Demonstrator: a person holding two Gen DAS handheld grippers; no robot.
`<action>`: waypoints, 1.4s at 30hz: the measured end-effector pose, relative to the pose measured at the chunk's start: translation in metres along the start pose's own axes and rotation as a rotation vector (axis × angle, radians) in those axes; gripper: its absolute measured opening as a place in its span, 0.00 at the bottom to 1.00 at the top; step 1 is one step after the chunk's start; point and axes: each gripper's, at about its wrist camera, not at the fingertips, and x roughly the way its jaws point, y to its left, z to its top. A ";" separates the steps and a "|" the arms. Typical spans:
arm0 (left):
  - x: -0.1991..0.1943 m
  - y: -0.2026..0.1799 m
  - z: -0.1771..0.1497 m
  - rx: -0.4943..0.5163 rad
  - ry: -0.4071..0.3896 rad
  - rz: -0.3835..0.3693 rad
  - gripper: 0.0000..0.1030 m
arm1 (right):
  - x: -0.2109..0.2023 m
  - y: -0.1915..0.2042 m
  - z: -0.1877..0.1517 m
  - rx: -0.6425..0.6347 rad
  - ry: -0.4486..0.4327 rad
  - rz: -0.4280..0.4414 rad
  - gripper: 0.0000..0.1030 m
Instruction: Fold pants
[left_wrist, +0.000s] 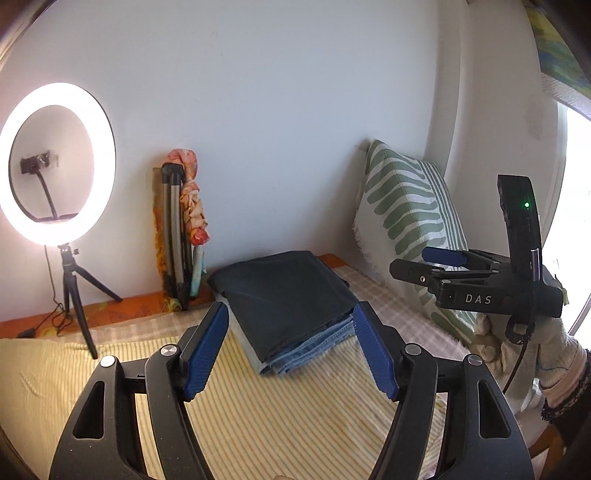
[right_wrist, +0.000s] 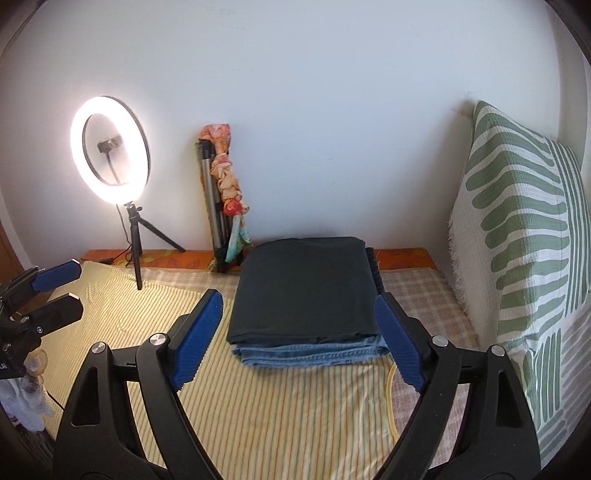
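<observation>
Dark folded pants (right_wrist: 304, 288) lie atop folded blue jeans (right_wrist: 314, 354) on the striped bedspread (right_wrist: 258, 413), near the wall. Both the left gripper (left_wrist: 291, 347) and right gripper (right_wrist: 295, 339) hang spread wide, holding nothing. Only the right wrist view shows a yellow cord (right_wrist: 391, 398) beside the stack; the left view shows the gloved right hand (left_wrist: 546, 343).

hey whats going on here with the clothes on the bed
A person holds a pair of tongs in each hand, and both the left tongs and the right tongs are open and empty, raised above the striped yellow bed cover. In front of them, the dark folded pants lie on top of folded light blue jeans in a neat stack near the wall. Nothing is being gripped. A lit ring lamp on a small tripod stands at the left, and a green-and-white patterned cushion leans at the right.
</observation>
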 end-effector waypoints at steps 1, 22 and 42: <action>-0.005 0.000 -0.004 0.002 -0.001 0.003 0.72 | -0.003 0.005 -0.004 -0.004 0.000 -0.005 0.85; -0.067 0.021 -0.081 0.004 0.034 0.054 0.79 | -0.024 0.073 -0.083 0.034 -0.010 -0.029 0.97; -0.068 0.035 -0.096 0.016 0.044 0.124 0.86 | -0.005 0.075 -0.101 0.045 -0.025 -0.078 0.98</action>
